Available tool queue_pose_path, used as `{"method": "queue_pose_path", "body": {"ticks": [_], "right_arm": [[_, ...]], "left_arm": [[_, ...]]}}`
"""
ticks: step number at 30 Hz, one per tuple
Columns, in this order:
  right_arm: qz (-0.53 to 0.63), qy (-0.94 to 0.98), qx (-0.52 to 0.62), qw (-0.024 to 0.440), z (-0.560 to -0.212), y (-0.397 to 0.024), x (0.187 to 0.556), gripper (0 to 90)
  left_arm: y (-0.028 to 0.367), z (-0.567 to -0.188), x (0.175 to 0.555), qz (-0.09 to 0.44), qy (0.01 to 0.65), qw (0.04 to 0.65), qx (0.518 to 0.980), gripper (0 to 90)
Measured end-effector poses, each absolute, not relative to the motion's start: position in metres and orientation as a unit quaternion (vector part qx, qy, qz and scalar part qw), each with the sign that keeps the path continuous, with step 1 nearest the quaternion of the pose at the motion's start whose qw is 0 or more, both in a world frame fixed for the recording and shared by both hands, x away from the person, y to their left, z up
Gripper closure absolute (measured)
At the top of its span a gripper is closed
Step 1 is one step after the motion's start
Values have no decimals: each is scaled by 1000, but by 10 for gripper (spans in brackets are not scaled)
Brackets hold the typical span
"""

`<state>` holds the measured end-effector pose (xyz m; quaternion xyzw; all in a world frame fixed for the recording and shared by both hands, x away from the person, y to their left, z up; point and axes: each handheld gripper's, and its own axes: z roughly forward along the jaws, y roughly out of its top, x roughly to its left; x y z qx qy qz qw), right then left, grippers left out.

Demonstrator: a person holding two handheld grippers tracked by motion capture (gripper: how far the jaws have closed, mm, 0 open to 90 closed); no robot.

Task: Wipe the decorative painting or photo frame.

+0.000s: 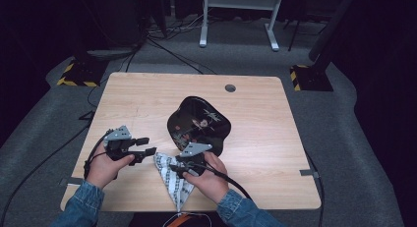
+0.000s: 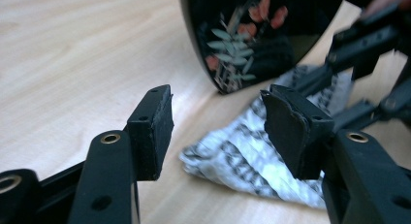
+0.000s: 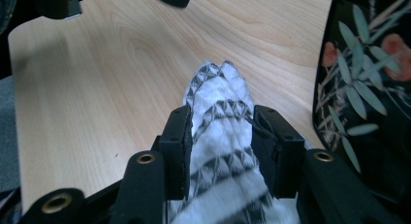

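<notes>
Near edge of desk (image 1: 147, 94): folded patterned cloth (image 1: 169, 180) lies flat, right gripper (image 3: 220, 151) astride it, jaws apart and flanking the fabric, grip looks loose. Left gripper (image 1: 145, 151) just beside the cloth's corner, jaws apart, empty. Beyond: black lacquer tray (image 1: 199, 124). Likely step: regrasping cloth; next, left closes on corner.

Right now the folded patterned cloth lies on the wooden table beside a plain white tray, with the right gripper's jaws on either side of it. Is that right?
Not quite: the tray is glossy black with painted leaves and reddish flowers, not plain white, as the high view shows. The rest holds: the folded patterned cloth lies on the wooden table beside it, with the right gripper jaws on either side.
</notes>
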<state>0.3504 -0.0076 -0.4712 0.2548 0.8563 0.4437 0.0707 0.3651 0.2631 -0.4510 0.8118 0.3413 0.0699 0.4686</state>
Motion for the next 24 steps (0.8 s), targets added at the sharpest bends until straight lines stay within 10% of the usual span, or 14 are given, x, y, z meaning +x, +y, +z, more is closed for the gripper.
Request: {"method": "queue_pose_path", "body": {"ticks": [24], "right_arm": [[429, 859, 267, 79, -467, -41, 346, 562]], "left_arm": [[231, -469, 355, 37, 335, 371, 865, 424]]}}
